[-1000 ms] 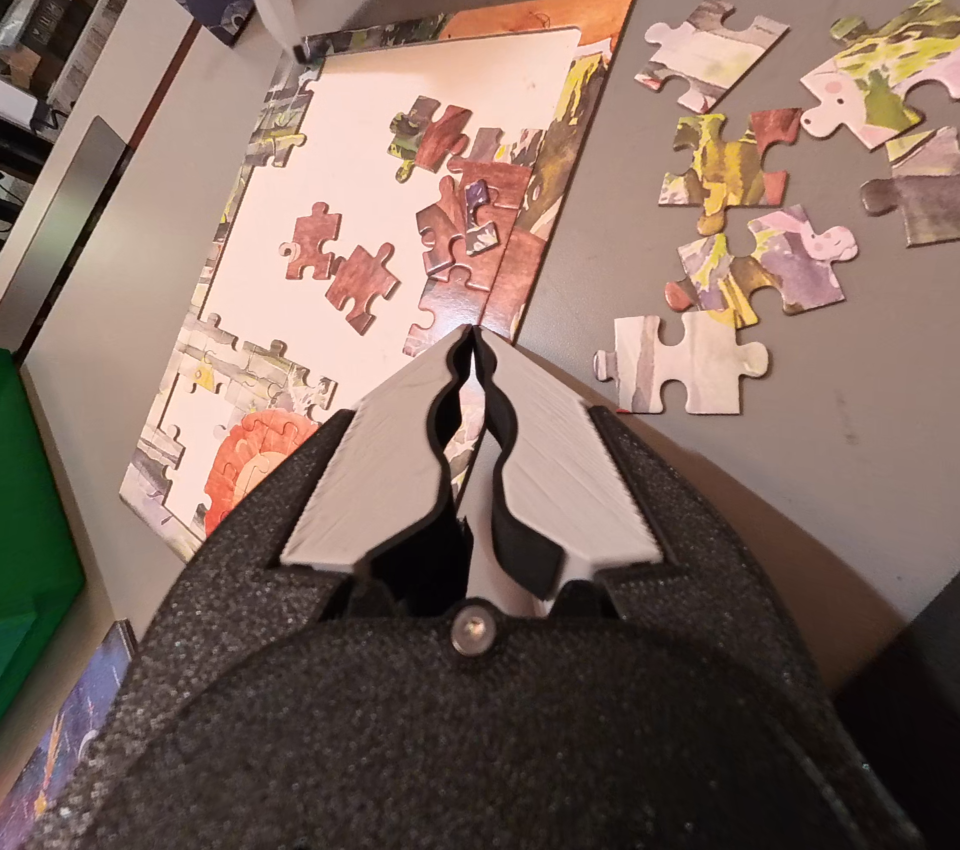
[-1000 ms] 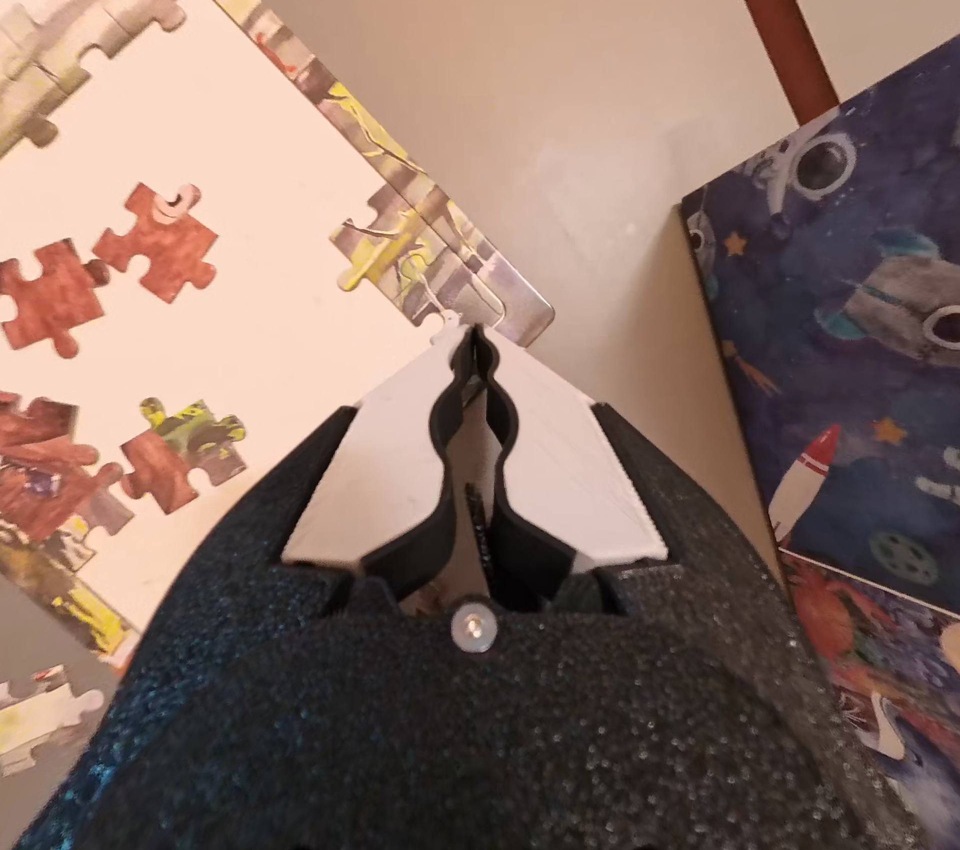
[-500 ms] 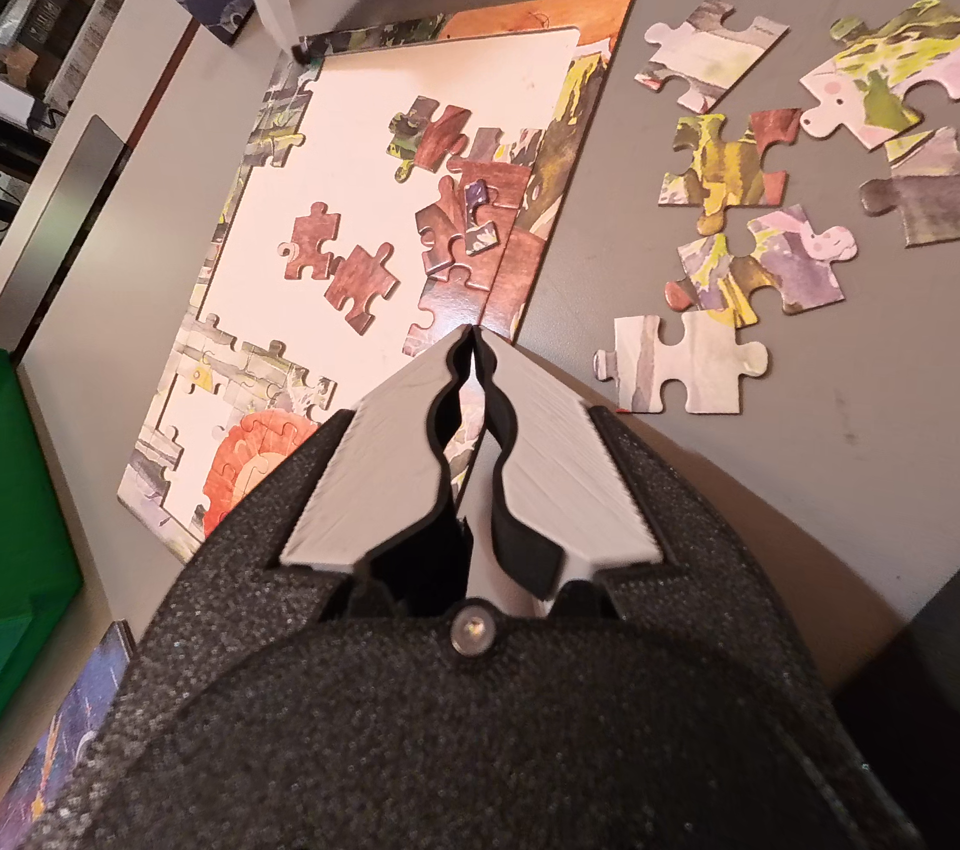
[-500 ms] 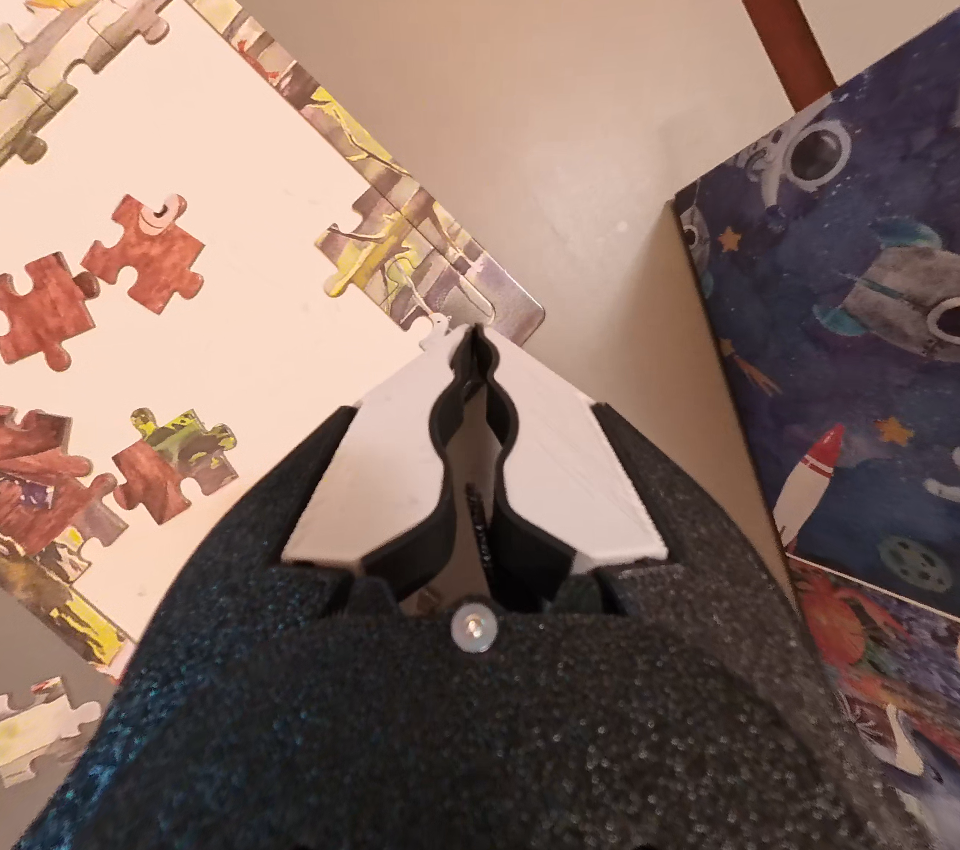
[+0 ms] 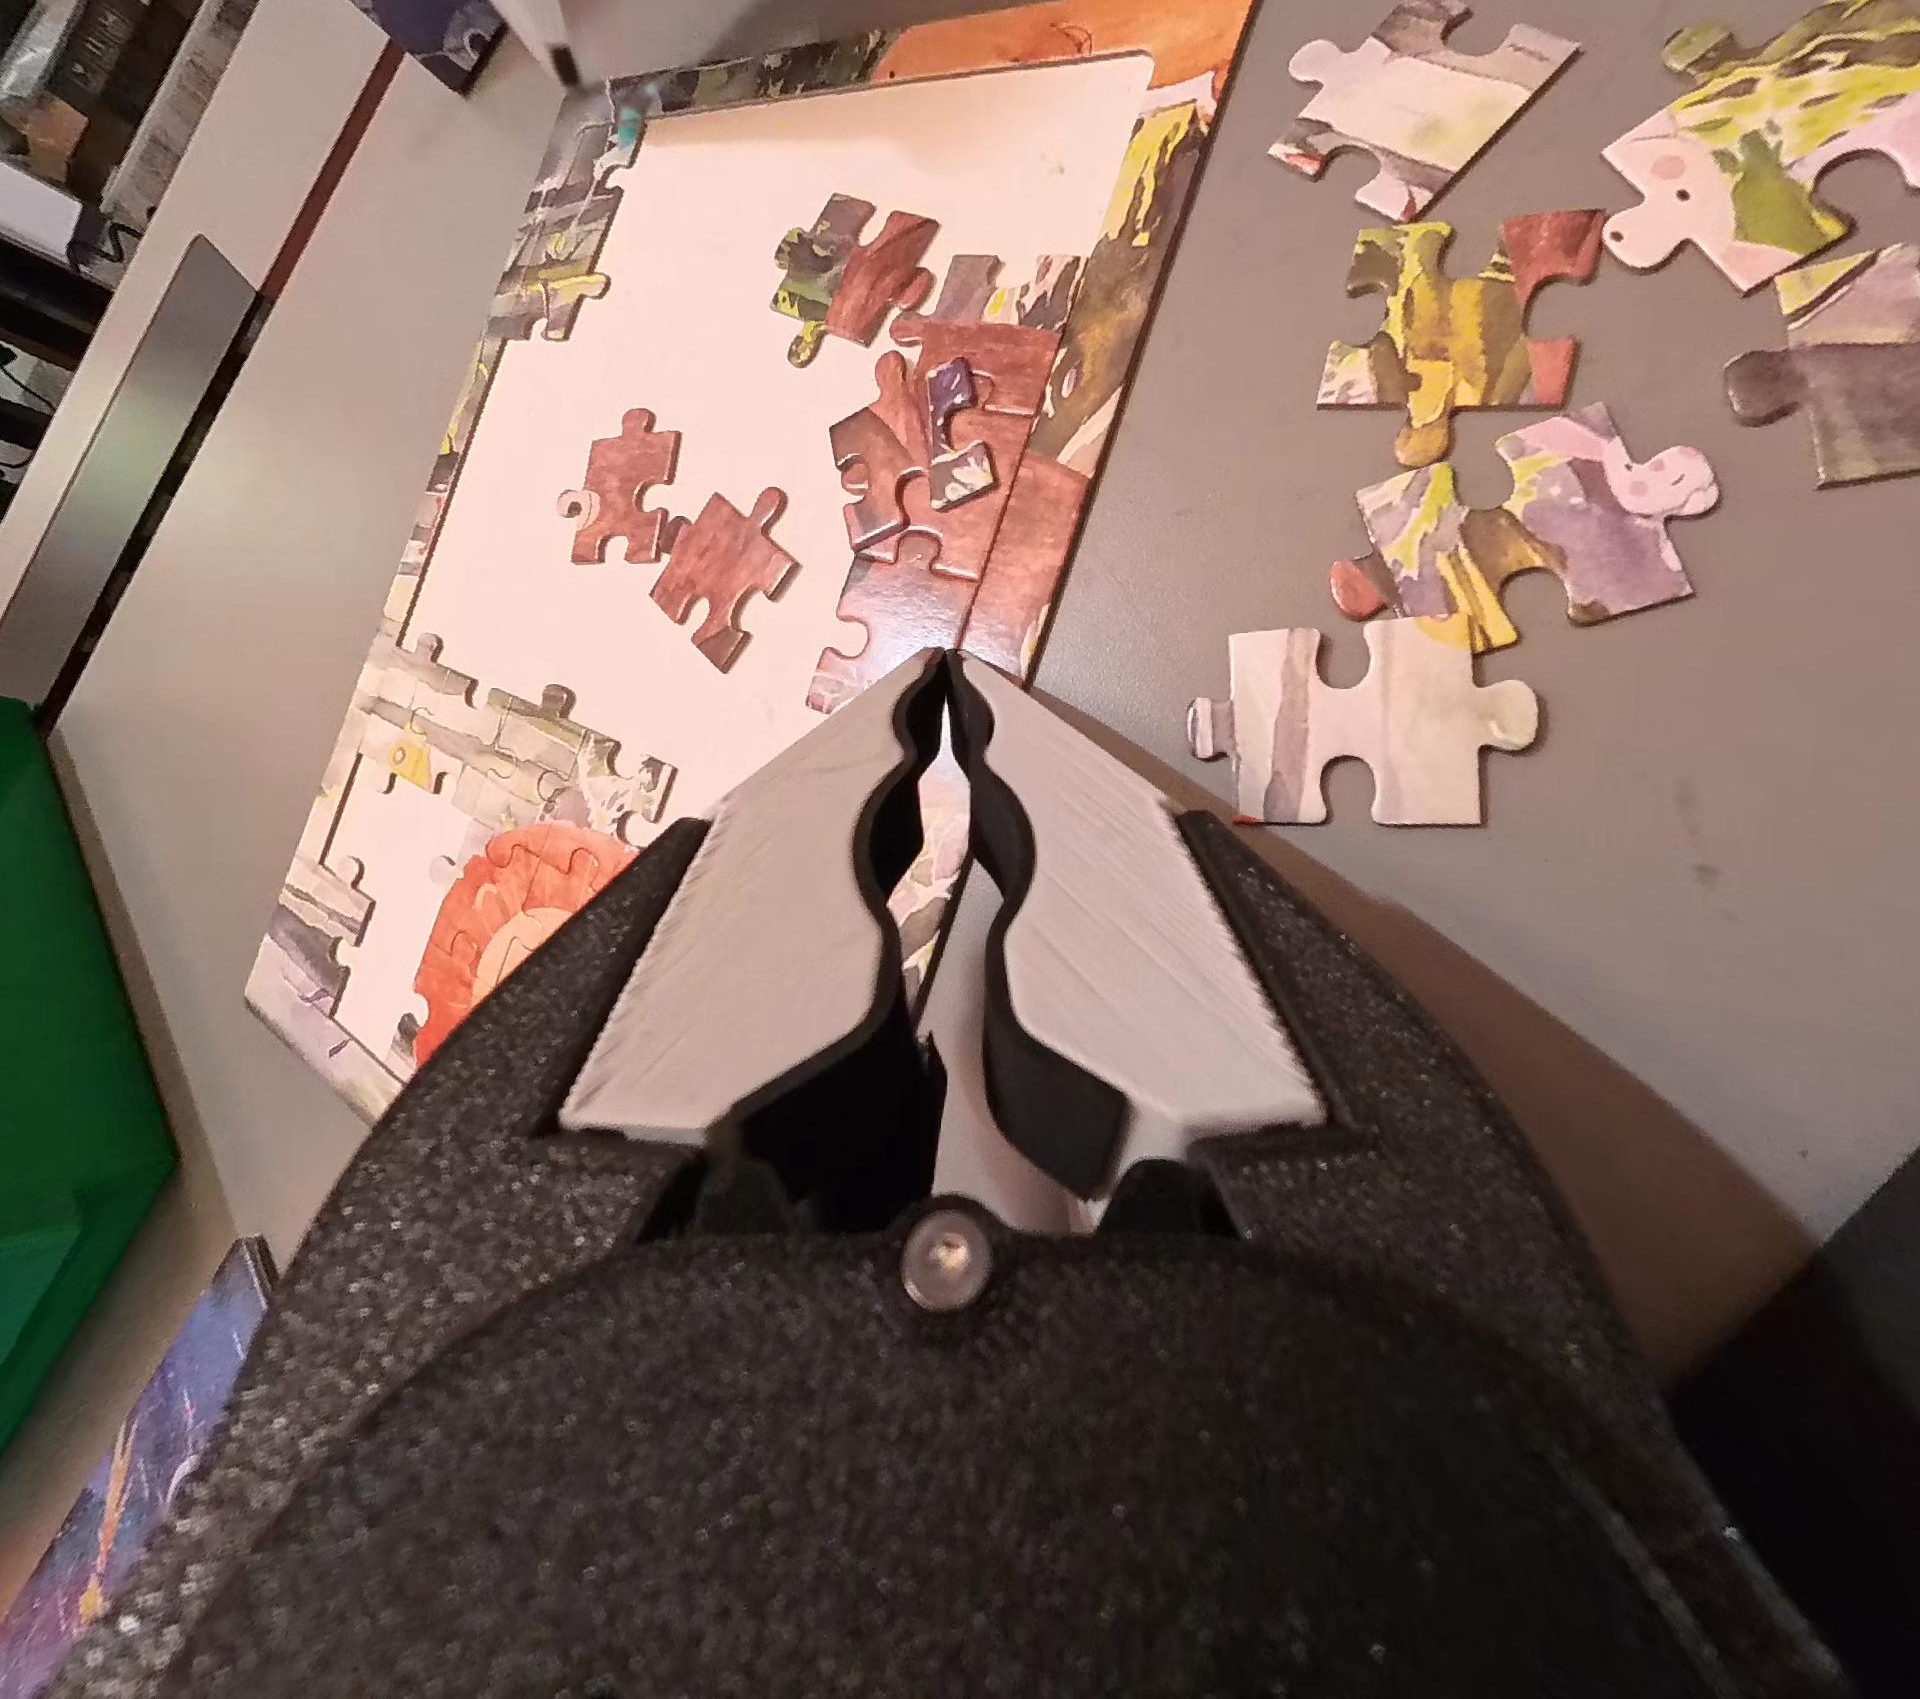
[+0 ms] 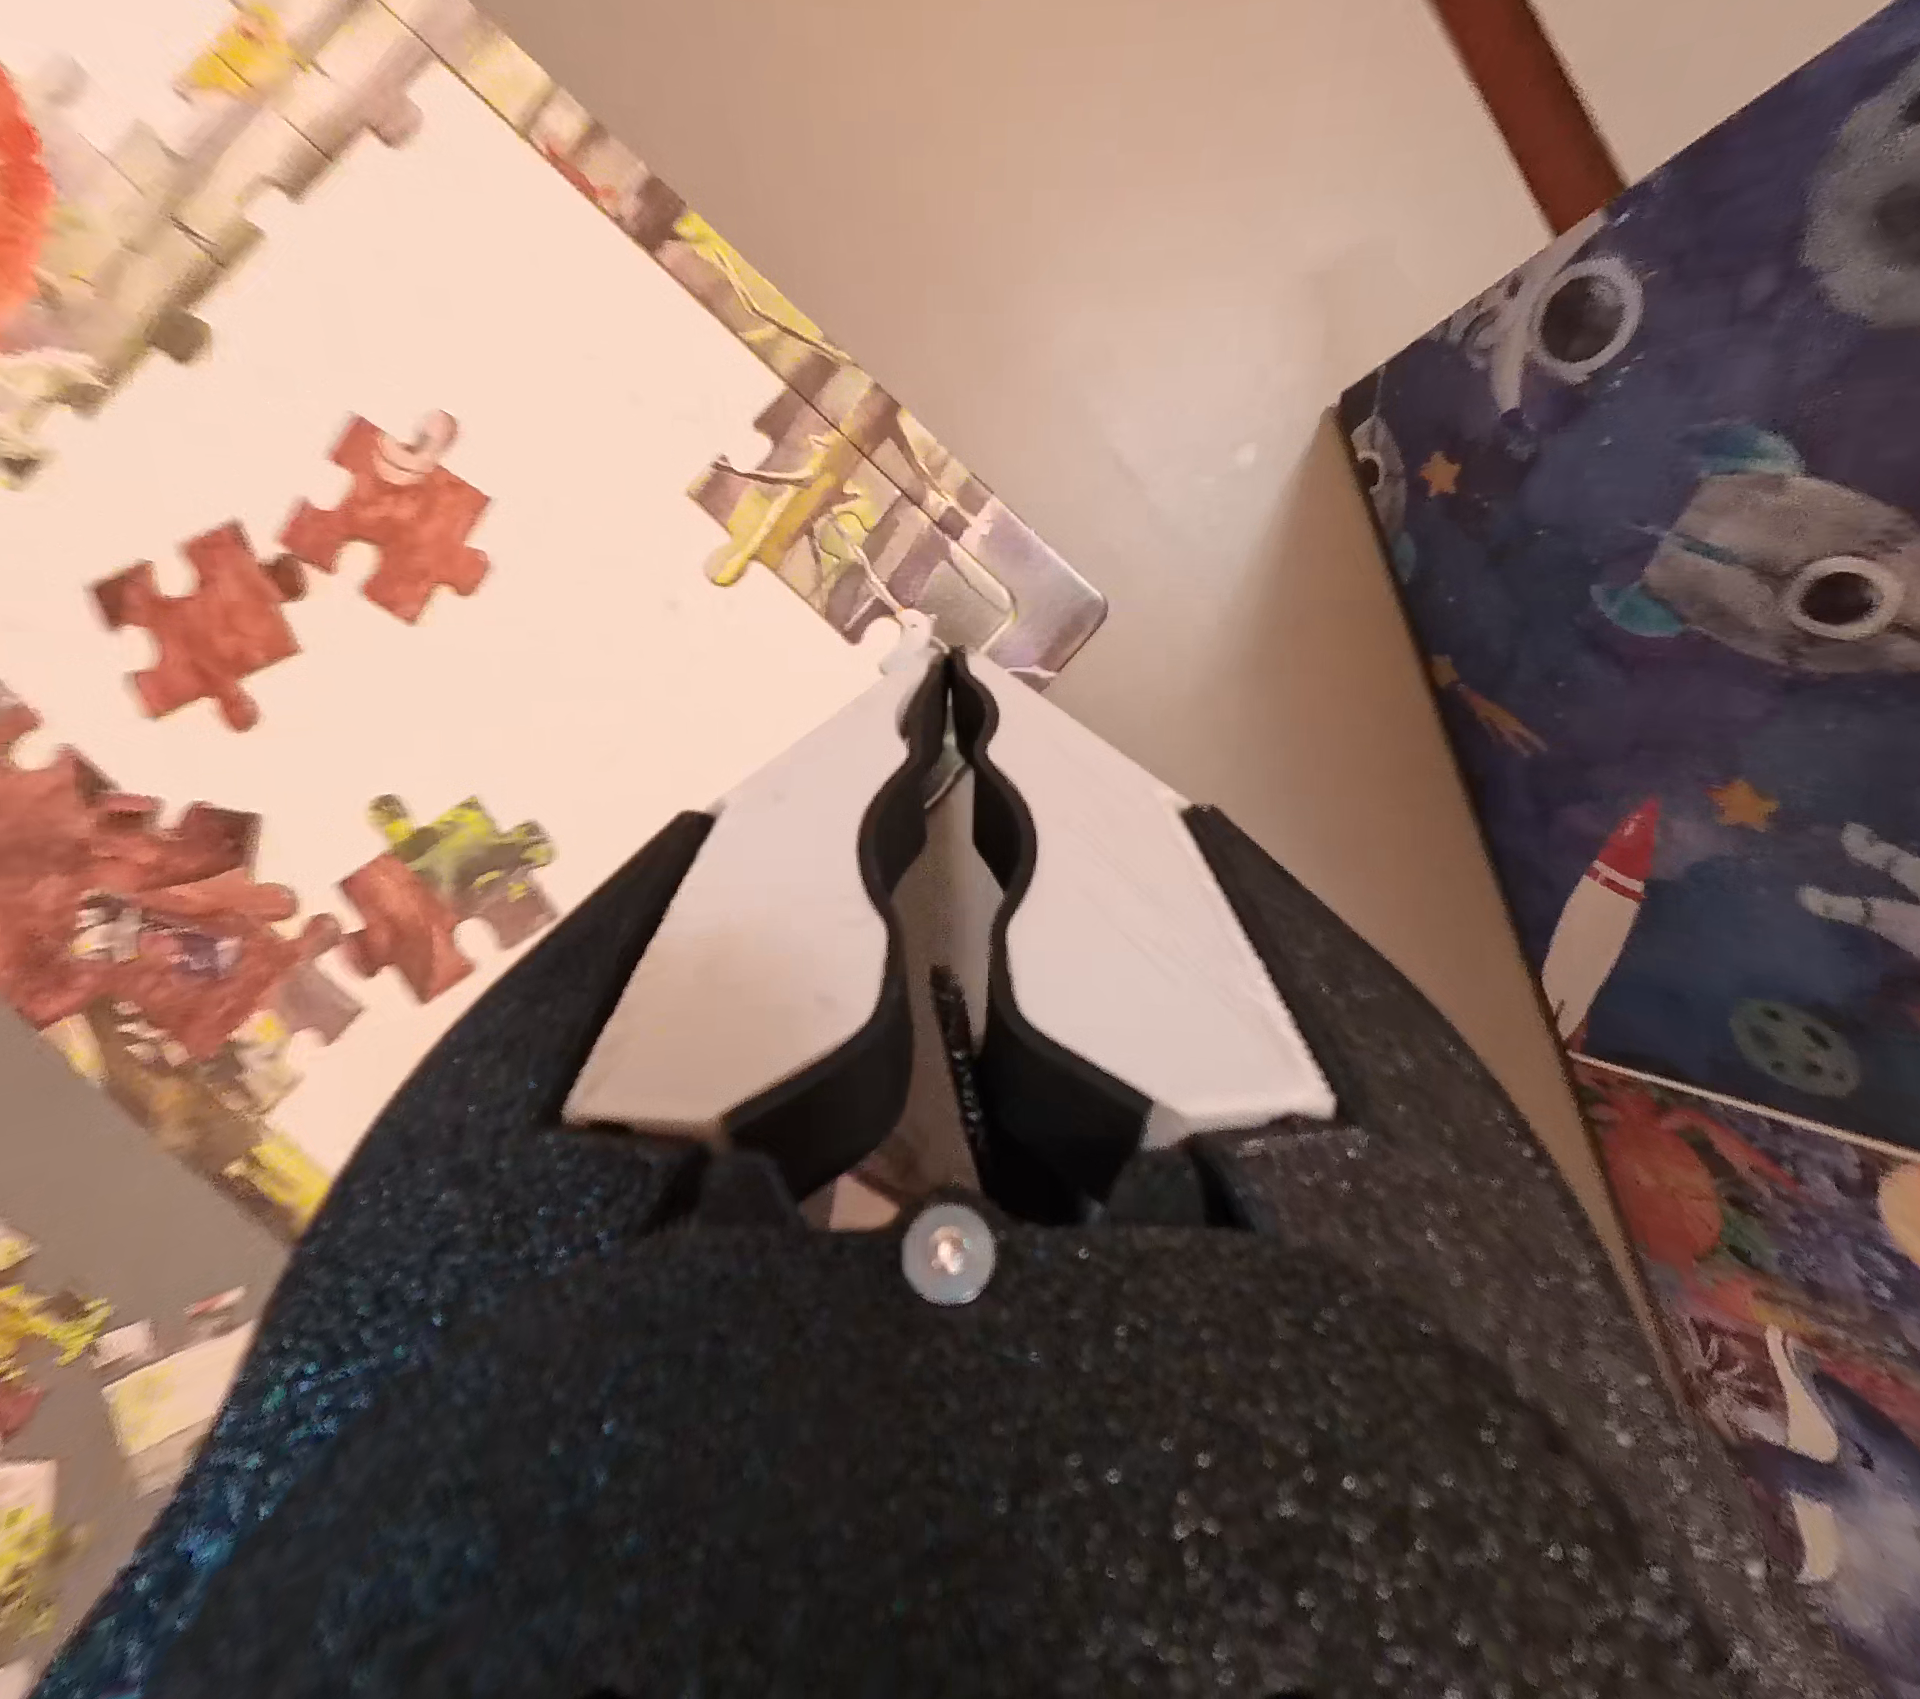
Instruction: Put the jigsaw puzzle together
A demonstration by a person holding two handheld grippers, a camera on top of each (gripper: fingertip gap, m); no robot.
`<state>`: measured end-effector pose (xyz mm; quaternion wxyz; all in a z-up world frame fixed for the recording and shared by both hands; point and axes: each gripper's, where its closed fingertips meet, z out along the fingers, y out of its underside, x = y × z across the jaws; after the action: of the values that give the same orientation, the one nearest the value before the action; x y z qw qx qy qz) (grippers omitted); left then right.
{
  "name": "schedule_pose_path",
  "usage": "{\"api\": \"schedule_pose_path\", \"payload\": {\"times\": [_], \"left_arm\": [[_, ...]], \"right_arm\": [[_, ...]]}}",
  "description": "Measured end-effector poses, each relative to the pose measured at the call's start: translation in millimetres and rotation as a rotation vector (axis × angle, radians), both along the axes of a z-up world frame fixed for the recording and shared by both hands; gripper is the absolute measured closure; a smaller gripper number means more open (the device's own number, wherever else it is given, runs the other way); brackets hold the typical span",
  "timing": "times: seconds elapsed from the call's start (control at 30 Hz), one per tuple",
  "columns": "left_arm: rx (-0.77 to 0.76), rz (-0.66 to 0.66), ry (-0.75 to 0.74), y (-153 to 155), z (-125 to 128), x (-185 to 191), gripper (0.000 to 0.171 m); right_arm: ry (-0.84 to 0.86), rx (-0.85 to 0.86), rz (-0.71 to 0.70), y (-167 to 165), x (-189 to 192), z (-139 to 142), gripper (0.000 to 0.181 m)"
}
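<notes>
Right gripper (image 6: 951, 662), fingers pressed together and empty, has drifted along the puzzle tray (image 5: 1195, 361) corner; view now blurred. Left gripper (image 5: 943, 662), likewise closed and empty, stays over the tray's near edge. Loose pieces (image 5: 1455, 319) still unplaced.

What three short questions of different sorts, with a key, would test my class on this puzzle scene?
1. True or false: the left gripper holds a puzzle piece.
2. Where do the two plain brown pieces lie? A) on the grey table B) inside the puzzle tray
3. Fill in: the right gripper hovers by the tray's ____.

Key: 1 false; 2 B; 3 corner
</notes>
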<state>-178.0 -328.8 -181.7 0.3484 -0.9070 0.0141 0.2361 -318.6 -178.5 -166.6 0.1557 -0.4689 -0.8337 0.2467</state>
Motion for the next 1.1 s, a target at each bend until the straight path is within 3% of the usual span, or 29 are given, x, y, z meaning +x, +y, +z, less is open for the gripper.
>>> {"api": "schedule_pose_path", "payload": {"times": [0.1, 0.2, 0.3, 0.4, 0.5, 0.6, 0.7, 0.73, 0.83, 0.87, 0.93, 1.1], "left_arm": [[0.0, 0.001, 0.001, 0, 0, 0, 0.171], [0.006, 0.004, -0.016, -1, 0, 0, 0.171], [0.006, 0.007, -0.024, -2, 0, 0, 0.171], [0.005, 0.005, -0.019, -2, 1, 0, 0.171], [0.127, 0.017, -0.1, 5, 20, -1, 0.171], [0.273, 0.032, -0.218, 11, 61, -14, 0.171], [0.203, 0.047, -0.328, 19, 73, -49, 0.171], [0.183, 0.049, -0.336, 25, 74, -65, 0.171], [0.05, 0.042, -0.383, 48, 53, -109, 0.171], [0.01, 0.051, -0.375, 55, 44, -124, 0.171], [-0.072, 0.048, -0.336, 66, 28, -145, 0.171], [-0.143, 0.01, -0.338, 86, 1, -151, 0.171]], "right_arm": [[0.097, 0.002, -0.034, 6, 10, 39, 0.181], [0.307, 0.051, -0.128, 29, 26, 93, 0.181], [0.47, -0.034, -0.219, 33, 55, 124, 0.174], [0.452, -0.136, -0.278, 24, 79, 93, 0.145], [0.269, -0.193, -0.356, 15, 91, 41, 0.146], [0.188, -0.291, -0.334, -9, 89, 32, 0.143], [0.142, -0.202, -0.331, -5, 83, 15, 0.135], [0.148, -0.186, -0.337, -2, 78, 13, 0.143], [0.17, -0.139, -0.398, 17, 56, 12, 0.177], [0.177, -0.122, -0.413, 25, 48, 13, 0.181], [0.149, -0.085, -0.416, 39, 35, 7, 0.181], [0.06, -0.148, -0.358, 26, 25, -11, 0.181]]}}
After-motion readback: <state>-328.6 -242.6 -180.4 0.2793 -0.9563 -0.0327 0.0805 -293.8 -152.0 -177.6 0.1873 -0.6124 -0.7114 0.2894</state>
